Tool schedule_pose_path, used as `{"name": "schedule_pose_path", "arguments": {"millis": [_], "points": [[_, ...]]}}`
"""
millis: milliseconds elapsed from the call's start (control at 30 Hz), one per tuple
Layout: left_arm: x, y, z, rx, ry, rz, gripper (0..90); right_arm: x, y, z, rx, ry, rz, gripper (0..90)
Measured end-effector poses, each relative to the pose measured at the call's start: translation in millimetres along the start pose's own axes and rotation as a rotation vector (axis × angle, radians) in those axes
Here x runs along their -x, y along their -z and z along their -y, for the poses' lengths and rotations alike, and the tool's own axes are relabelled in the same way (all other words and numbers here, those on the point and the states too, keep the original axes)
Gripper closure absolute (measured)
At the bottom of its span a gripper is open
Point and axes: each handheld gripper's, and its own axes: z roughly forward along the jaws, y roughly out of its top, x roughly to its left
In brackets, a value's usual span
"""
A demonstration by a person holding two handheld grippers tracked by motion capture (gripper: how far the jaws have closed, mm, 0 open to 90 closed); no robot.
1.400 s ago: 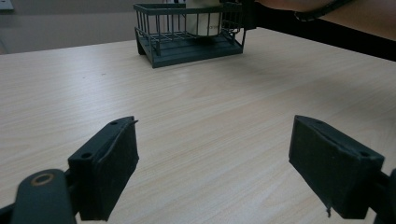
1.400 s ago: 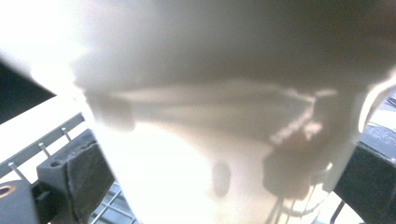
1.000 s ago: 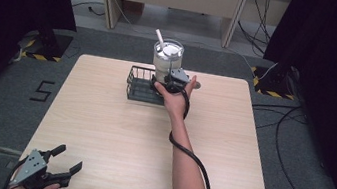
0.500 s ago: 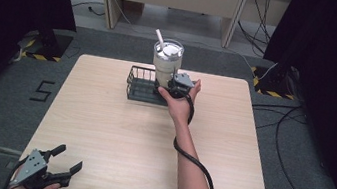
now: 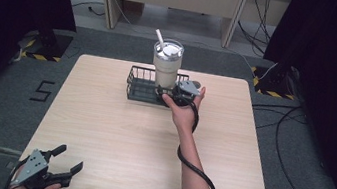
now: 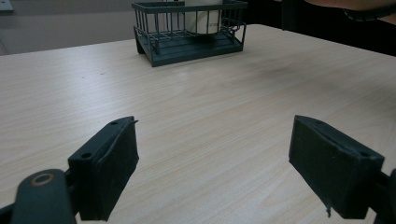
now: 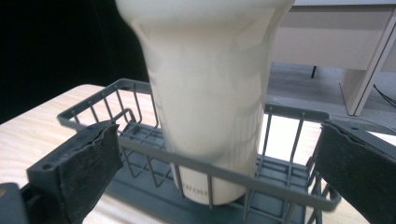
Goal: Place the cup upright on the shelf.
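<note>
the right gripper (image 5: 172,94) has drawn back from the tumbler (image 5: 166,65), jaws now spread wide and empty, so the placing looks done. the tumbler stands upright in the wire basket (image 5: 138,84) near the table's (image 5: 100,130) far edge. the left gripper (image 5: 62,167) waits open at the near left corner.

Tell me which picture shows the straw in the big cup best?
The high view: the white straw pokes up from the lid of the cup in the basket. The right gripper view has the cup's body, top cut off. The left gripper view has its bottom part, far off.
</note>
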Motion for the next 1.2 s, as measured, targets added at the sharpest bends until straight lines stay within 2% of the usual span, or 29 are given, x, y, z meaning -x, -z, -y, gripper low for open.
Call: {"name": "schedule_pose_path", "arguments": {"millis": [200,433,700,1200], "points": [[0.5,-1.0,0.2,-0.005,-0.003,0.0,14.9,1.1,11.3,5.0,-0.01,0.006,-0.016,1.6],[1.2,-1.3,0.3,-0.004,-0.002,-0.002,14.9,8.6,27.2,8.6,-0.015,-0.014,-0.014,2.7],[2.3,-1.4,0.2,-0.003,-0.006,-0.002,14.9,9.5,45.9,10.2,-0.015,-0.025,-0.027,3.6],[1.9,-0.5,0.3,-0.001,-0.003,-0.01,14.9,20.4,79.3,19.1,-0.045,-0.04,-0.04,5.8]]}}
